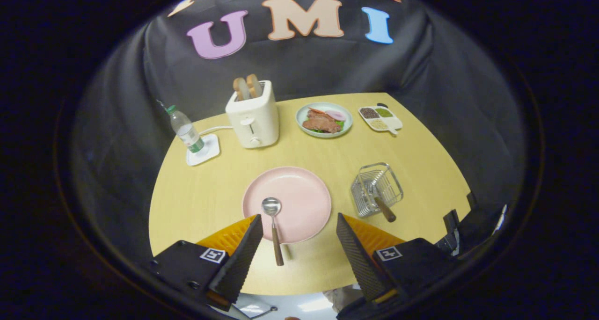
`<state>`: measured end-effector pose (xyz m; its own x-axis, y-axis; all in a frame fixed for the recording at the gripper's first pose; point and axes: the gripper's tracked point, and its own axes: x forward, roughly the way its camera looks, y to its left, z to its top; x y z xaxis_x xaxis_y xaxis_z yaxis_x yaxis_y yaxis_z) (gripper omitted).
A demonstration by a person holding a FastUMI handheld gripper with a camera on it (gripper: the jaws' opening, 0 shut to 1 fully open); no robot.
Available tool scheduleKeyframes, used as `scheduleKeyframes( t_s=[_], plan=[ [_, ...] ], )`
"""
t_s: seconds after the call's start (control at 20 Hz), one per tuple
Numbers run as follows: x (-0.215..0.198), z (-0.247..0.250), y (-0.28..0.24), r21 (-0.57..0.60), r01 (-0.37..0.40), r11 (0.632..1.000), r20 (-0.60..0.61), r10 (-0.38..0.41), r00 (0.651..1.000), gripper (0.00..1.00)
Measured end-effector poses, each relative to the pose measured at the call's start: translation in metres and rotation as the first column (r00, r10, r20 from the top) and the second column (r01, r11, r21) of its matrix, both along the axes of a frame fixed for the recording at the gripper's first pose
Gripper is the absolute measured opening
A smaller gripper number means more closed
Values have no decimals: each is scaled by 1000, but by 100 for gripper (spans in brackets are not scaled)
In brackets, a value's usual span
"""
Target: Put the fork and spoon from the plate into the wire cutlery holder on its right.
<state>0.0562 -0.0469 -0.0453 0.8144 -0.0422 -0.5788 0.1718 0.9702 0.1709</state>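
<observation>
A pink plate (304,193) lies on the yellow table just ahead of my fingers. A spoon (273,224) with a metal bowl and a brown wooden handle rests on the plate's near left side, its handle reaching over the rim toward me. To the right of the plate stands the wire cutlery holder (376,189), with a fork (383,207) in it whose brown handle sticks out toward me. My gripper (298,226) hovers open above the table's near edge; the spoon's handle lies between the fingers, closer to the left one, untouched.
At the back stand a cream toaster (253,116) holding bread slices, a water bottle (186,130) on a white coaster, a plate of meat and salad (324,120) and a divided condiment dish (380,118). The table's curved edge (154,207) runs close on the left.
</observation>
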Motion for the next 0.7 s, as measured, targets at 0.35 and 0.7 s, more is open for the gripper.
scheduleKeyframes(
  t_s=[0.35,0.7],
  plan=[
    [-8,-55,35,-31,-56,998,58,58,997,100],
    [1,-106,43,-148,-72,986,89,85,992,100]
  ],
)
